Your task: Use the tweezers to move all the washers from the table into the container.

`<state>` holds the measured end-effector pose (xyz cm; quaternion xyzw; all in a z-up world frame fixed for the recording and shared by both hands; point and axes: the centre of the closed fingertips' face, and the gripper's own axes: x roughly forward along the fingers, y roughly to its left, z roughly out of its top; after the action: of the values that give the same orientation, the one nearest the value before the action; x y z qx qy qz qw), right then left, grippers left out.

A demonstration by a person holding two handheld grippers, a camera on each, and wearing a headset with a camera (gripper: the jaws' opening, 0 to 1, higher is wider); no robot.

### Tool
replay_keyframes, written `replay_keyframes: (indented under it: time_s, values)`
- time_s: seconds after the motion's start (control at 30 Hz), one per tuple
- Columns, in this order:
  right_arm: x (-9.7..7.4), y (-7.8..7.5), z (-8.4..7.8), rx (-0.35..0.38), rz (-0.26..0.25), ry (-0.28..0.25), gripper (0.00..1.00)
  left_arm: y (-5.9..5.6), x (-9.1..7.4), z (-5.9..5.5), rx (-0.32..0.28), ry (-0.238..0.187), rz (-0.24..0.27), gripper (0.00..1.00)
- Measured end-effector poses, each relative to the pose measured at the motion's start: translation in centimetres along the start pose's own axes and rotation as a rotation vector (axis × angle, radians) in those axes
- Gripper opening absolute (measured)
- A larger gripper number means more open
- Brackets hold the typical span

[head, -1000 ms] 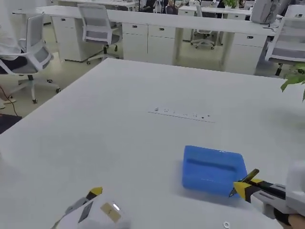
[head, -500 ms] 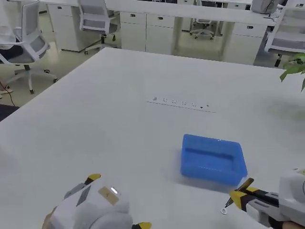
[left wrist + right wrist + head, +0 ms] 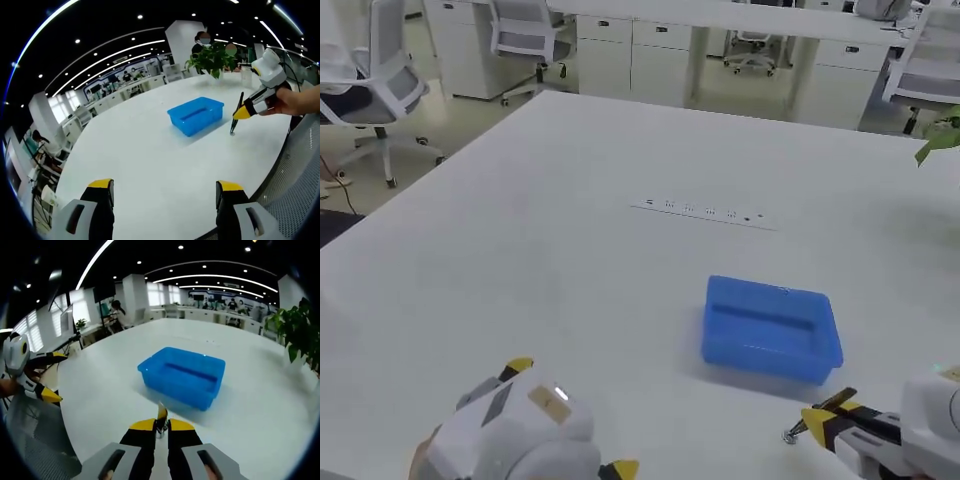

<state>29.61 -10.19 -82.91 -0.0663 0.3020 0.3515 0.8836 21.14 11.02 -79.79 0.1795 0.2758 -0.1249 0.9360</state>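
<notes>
White office worktop [image 3: 570, 250]: right hand-held gripper [image 3: 161, 424] clamps tweezers [image 3: 233, 124], tips slanting down to a washer [image 3: 789, 436] beside the container [image 3: 770, 328]; left hand-held gripper [image 3: 165, 184] gapes wide.

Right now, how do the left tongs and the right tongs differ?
The left tongs stand wide open and empty; the right tongs are shut on the tweezers. The left tongs are farther from the blue container; the right tongs are close beside it, with the tweezers' tips down at a washer on the table. Both have yellow-tipped jaws.
</notes>
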Motion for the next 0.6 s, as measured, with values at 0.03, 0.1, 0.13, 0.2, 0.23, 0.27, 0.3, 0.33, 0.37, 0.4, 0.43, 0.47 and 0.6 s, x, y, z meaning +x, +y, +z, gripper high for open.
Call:
replay_keyframes:
  time_s: [0.03,0.1,0.13,0.2,0.23,0.27,0.3,0.33,0.37,0.4,0.43,0.47,0.6]
  values:
    - [-0.03,-0.01,-0.02,-0.004,0.000,0.003,0.04,-0.01,0.00,-0.02,0.001,0.001,0.000,0.86]
    - [-0.02,-0.07,-0.03,-0.009,-0.002,0.007,0.04,-0.09,0.02,-0.02,0.003,0.002,-0.003,0.86]
    - [0.00,-0.01,0.02,-0.009,0.000,0.009,0.04,-0.16,0.04,-0.06,0.005,0.005,-0.007,0.86]
    - [0.15,0.00,0.13,-0.021,-0.001,0.019,0.04,-0.28,0.11,-0.16,0.011,0.012,-0.012,0.86]
    - [0.21,0.02,0.19,-0.022,0.000,0.022,0.04,-0.32,0.13,-0.20,0.012,0.014,-0.013,0.85]
    - [0.27,0.05,0.23,-0.024,0.000,0.025,0.04,-0.37,0.15,-0.24,0.014,0.017,-0.015,0.85]
    - [0.30,0.08,0.24,-0.031,-0.001,0.028,0.04,-0.39,0.15,-0.22,0.014,0.017,-0.016,0.85]
    - [0.32,0.12,0.25,-0.040,-0.002,0.032,0.03,-0.39,0.14,-0.20,0.014,0.015,-0.016,0.85]
    - [0.36,0.21,0.29,-0.045,0.001,0.036,0.03,-0.38,0.13,-0.19,0.013,0.015,-0.015,0.85]
    - [0.39,0.23,0.30,-0.049,0.001,0.040,0.03,-0.37,0.13,-0.19,0.011,0.015,-0.015,0.85]
    - [0.40,0.25,0.30,-0.060,-0.001,0.045,0.03,-0.35,0.13,-0.20,0.011,0.015,-0.014,0.85]
    - [0.40,0.31,0.28,-0.064,0.000,0.046,0.03,-0.33,0.12,-0.19,0.011,0.015,-0.014,0.85]
    - [0.39,0.32,0.28,-0.064,0.005,0.047,0.03,-0.28,0.13,-0.23,0.011,0.016,-0.012,0.85]
